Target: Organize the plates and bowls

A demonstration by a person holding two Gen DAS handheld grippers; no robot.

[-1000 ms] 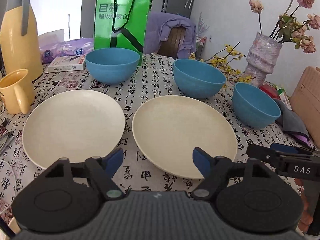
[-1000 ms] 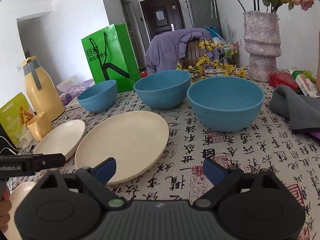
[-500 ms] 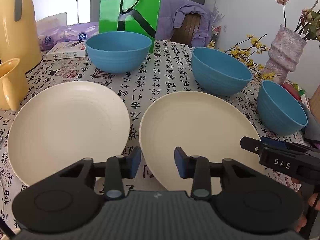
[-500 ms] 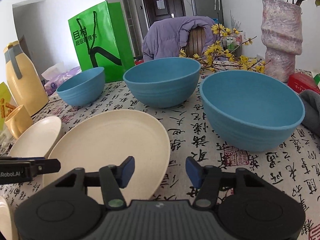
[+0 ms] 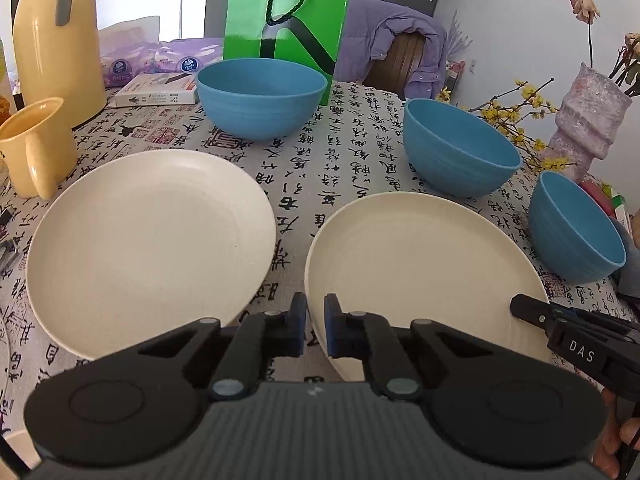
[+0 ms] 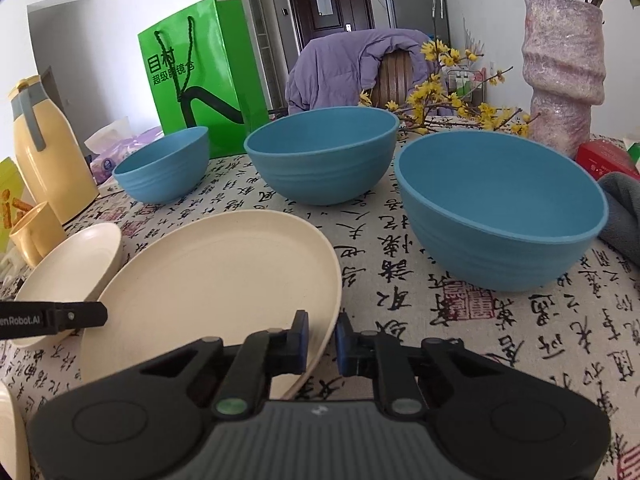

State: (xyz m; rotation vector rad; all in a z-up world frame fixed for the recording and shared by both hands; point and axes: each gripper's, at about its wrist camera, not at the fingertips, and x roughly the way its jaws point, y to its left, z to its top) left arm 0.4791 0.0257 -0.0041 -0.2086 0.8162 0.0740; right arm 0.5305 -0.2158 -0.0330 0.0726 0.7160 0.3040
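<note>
Table: a cloth (image 5: 352,160) printed with black calligraphy and red seals covers it, and everything stands on that.
Plates: two cream plates lie side by side near the front edge, the left plate (image 5: 148,240) flat on the cloth, the right plate (image 5: 424,272) just beside it with a strip of cloth between them.
Left gripper (image 5: 315,322): its jaws have just been closing and now pinch the near left rim of the right plate.
Right gripper (image 6: 322,338): its jaws have also just been closing, and they are clamped on the near right rim of that same plate (image 6: 224,280); its body juts in at the right of the left wrist view.
Bowls: three blue bowls stand upright behind the plates, well apart from each other: a far left bowl (image 5: 262,96), a middle bowl (image 5: 460,148) and a right bowl (image 5: 576,228).
Left side: a tall yellow jug (image 5: 52,40) with a yellow cup (image 5: 36,148) in front of it, and a small white box (image 5: 160,90) near the far left bowl.
Back of table: a green paper bag (image 5: 288,16) stands upright behind the far left bowl.
Right side: a pinkish vase (image 6: 564,64) with yellow blossom twigs (image 6: 452,108) lying beside it, and a grey cloth (image 6: 622,212) at the edge.
Room: a chair draped with a purple jacket (image 6: 344,68) stands beyond the table, with a dark door (image 6: 332,4) and pale walls behind.
</note>
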